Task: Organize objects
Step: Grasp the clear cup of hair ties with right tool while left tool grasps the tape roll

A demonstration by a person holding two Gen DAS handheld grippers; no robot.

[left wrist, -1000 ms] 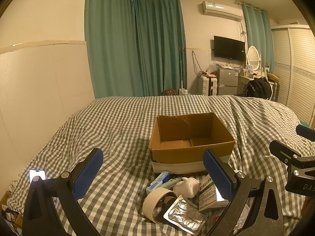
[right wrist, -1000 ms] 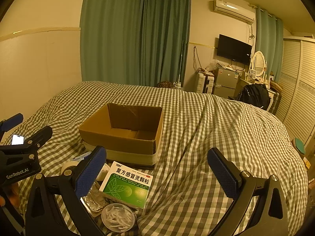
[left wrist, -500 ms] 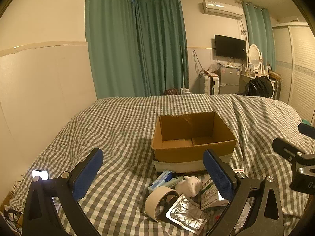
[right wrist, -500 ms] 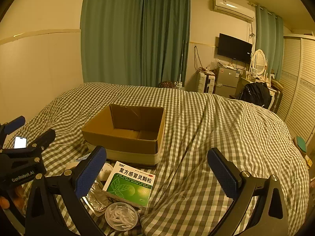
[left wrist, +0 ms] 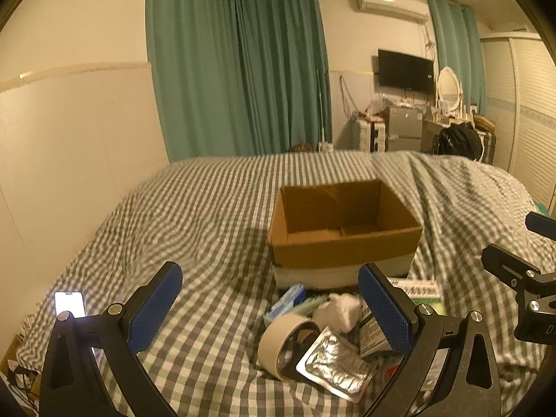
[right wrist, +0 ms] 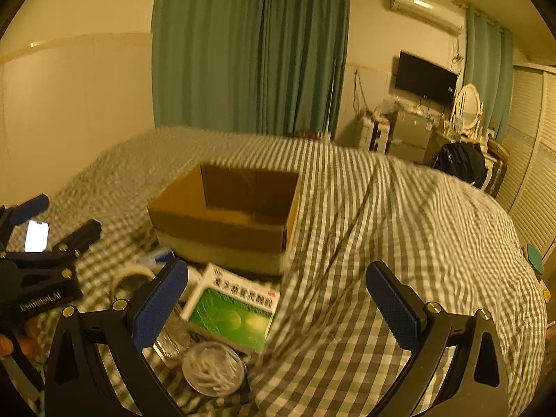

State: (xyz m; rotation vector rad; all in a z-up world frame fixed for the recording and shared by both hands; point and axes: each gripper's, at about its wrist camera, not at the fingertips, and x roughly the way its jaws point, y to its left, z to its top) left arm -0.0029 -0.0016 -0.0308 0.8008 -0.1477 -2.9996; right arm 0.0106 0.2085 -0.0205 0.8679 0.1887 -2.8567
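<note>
Several small objects lie heaped on your checked bedspread, just in front of the open cardboard box, which sits at about 12 o'clock from your left gripper. In that heap, the roll of tape stands on edge at 6 o'clock from the box, touching the foil blister pack. A white figurine sits just beyond them, with a blue-and-white tube at its 9 o'clock. Through your right gripper's camera, the green medicine box lies flat just before the cardboard box, and a round clear tub of white sticks touches its near edge. Both of your grippers hang with jaws spread wide, holding nothing. A lit phone lies at 9 o'clock, well apart from the heap.
</note>
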